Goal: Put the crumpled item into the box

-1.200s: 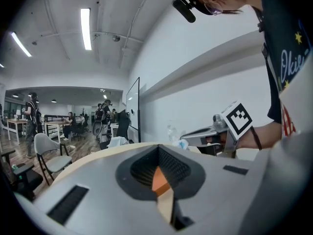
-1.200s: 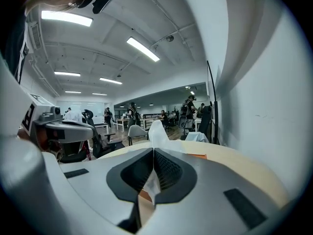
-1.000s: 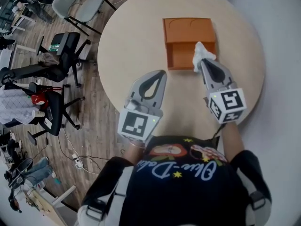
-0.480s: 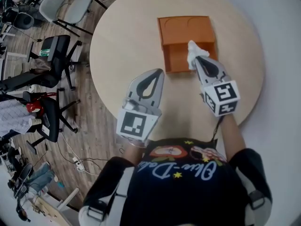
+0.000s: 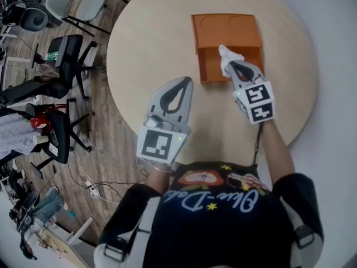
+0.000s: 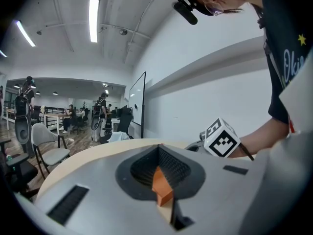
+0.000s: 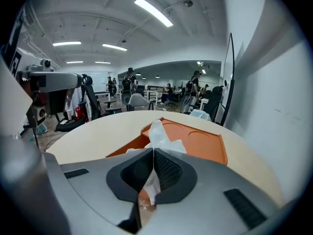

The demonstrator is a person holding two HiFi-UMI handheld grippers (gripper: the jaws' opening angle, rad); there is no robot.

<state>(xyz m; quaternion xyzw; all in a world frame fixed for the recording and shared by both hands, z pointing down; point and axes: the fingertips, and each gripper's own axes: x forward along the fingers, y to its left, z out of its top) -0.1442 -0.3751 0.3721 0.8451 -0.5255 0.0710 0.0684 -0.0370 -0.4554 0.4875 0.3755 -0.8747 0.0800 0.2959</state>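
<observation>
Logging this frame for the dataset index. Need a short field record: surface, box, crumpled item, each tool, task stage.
surface: round light wooden table
box: orange, open, on the table's far half
crumpled item: white, pinched in the right tool, over the box's open compartment
right tool: shut on the crumpled item, at the box's near right corner
left tool: shut, nothing in it, over the table, apart from the box
task stage: crumpled item not yet released into the box
</observation>
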